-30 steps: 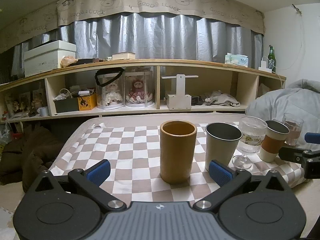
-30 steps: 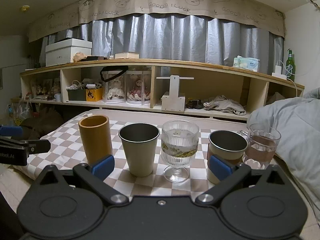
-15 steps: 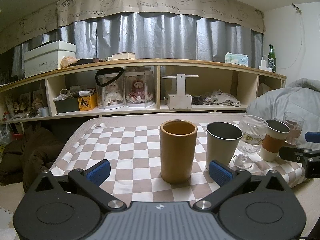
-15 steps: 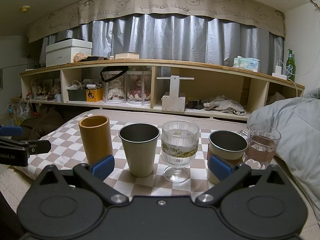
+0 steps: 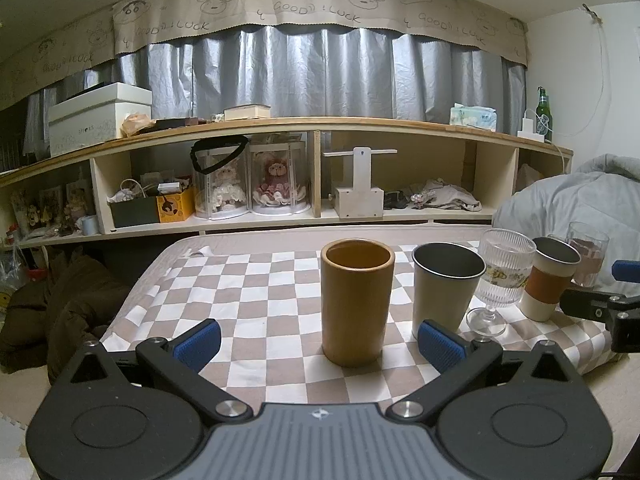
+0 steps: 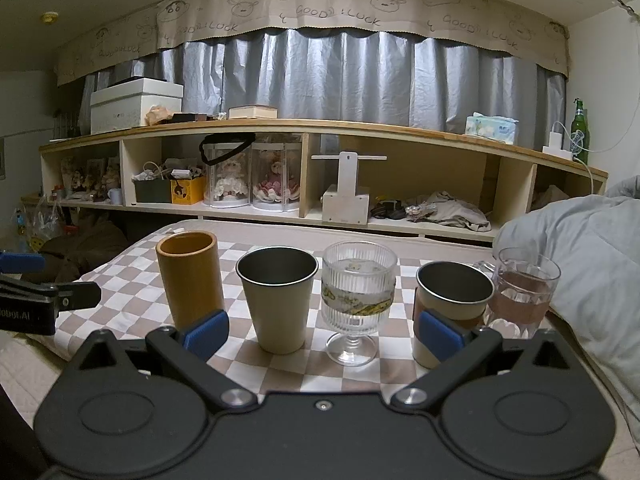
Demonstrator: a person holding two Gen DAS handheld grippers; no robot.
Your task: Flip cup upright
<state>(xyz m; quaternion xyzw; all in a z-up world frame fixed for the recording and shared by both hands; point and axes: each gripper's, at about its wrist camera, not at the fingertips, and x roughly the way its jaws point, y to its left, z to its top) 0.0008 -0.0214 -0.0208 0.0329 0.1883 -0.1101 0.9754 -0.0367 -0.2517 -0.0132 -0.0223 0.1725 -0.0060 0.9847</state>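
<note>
A row of cups stands upright on the checkered cloth (image 5: 260, 300). From the left: a tan cylinder cup (image 5: 356, 300) (image 6: 190, 280), a grey metal cup (image 5: 444, 284) (image 6: 278, 296), a ribbed stemmed glass (image 5: 500, 276) (image 6: 356, 296), a cup with a brown sleeve (image 5: 550, 276) (image 6: 450, 304), and a clear glass with pinkish liquid (image 6: 522, 292). My left gripper (image 5: 320, 344) is open and empty, just in front of the tan cup. My right gripper (image 6: 320, 330) is open and empty, in front of the metal cup and stemmed glass.
A long wooden shelf (image 5: 320, 124) with boxes, doll cases and clutter runs behind the table. A grey duvet (image 6: 580, 264) lies at the right. A dark bundle (image 5: 60, 312) lies on the floor at the left.
</note>
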